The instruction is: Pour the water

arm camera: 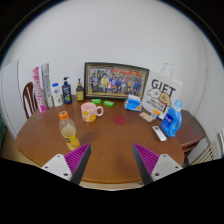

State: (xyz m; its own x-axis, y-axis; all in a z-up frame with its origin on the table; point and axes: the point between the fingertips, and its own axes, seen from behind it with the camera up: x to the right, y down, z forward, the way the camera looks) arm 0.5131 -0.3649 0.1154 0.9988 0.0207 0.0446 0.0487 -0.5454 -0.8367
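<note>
Pink-padded fingers [80, 160] spread wide apart, gripper [113, 163] released and holding nothing, poised above the near part of a round wooden table [110, 145] with a smooth brown top. Just ahead of the left finger: clear plastic bottle [68, 131], orange cap, yellowish contents, standing upright with long axis vertical and cap pointing up. Farther back, slightly right of it: yellow mug [91, 111], rounded. Right side: blue carton [172, 122], glossy. Behind that: white bag [161, 97] printed "GIFT". Far centre, against the wall: framed photograph [116, 80], rectangular, dark frame. Far left: several small bottles [66, 90] upright.
</note>
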